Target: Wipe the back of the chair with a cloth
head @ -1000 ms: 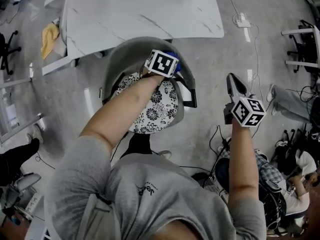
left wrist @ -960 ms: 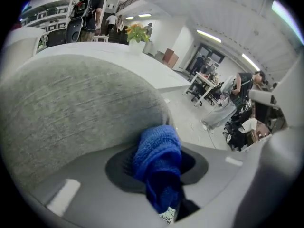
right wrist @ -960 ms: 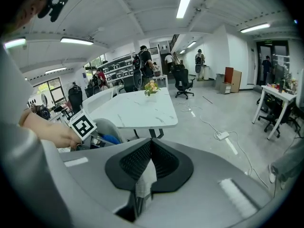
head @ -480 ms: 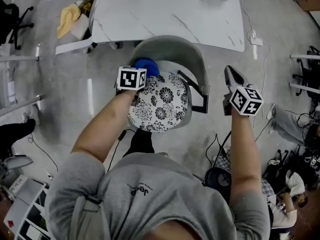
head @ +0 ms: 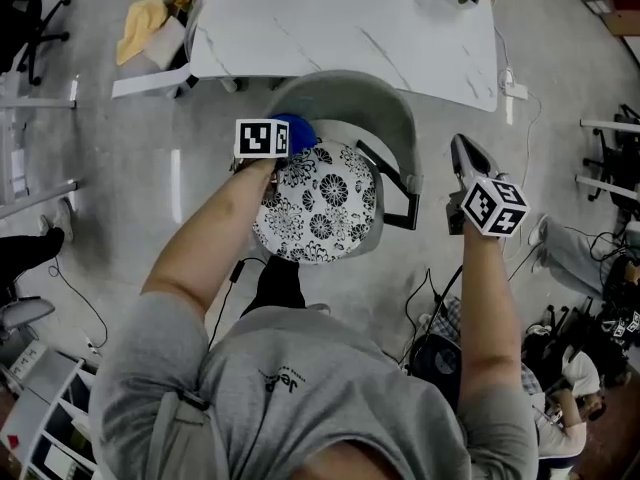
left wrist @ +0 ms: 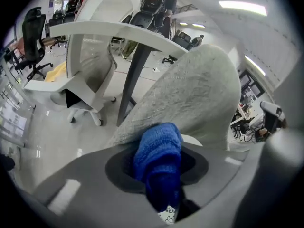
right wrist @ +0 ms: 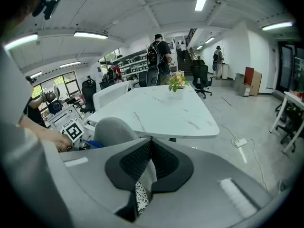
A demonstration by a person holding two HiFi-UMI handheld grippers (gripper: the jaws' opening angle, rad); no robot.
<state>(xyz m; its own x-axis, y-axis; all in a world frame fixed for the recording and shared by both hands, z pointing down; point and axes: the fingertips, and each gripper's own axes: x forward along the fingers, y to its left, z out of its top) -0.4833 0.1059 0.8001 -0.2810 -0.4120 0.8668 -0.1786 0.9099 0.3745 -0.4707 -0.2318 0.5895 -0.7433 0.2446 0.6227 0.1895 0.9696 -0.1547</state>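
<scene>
Blue cloth (head: 298, 130), pinched in the left gripper (head: 278, 140), had swept within a second from the right part of the chair back (head: 345, 93) to its left end, then nearly halted. That pass looked finished. The cloth lay bunched lengthwise along the jaws, its rounded end pointing forward against the grey fabric. The right gripper (head: 465, 158) hung beside the chair, jaws pressed together on nothing.

L gripper (head: 285, 140) w/ blue cloth (head: 297, 128) has slid along chair back (head: 340, 93), right side to left end. Since then, perhaps slightly higher.
</scene>
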